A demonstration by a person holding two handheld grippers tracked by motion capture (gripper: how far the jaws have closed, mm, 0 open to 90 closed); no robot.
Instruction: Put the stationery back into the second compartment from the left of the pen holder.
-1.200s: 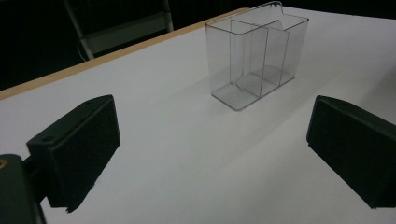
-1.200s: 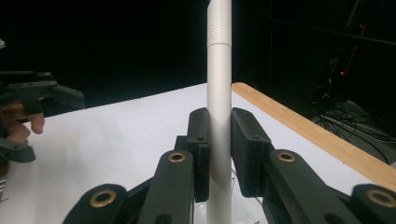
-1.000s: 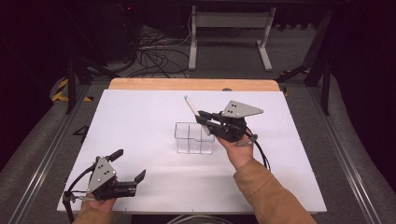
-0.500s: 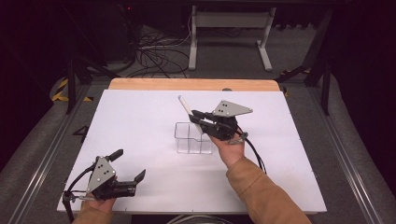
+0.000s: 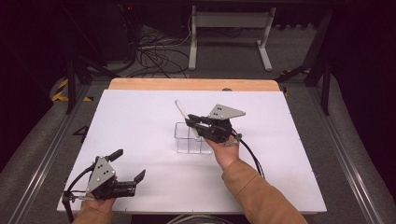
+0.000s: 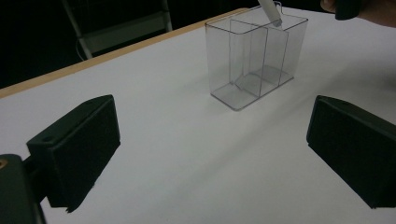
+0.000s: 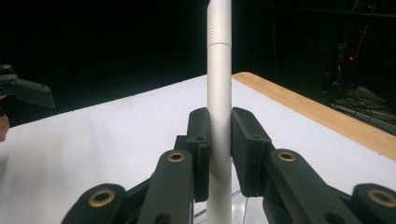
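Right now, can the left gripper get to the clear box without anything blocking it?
Probably yes. The left gripper is open, and bare table lies between it and the clear box. The right gripper holds a white pen over the box, so they might crowd.

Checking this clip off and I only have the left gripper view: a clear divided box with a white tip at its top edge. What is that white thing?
Observer: A white pen, clamped between the right gripper's jaws.
Operator: Is it upright?
Observer: In the high view it leans up and away from the hand, over the clear box.
Operator: And the left gripper?
Observer: The high view shows it at the table's near left corner, jaws open, nothing between them.
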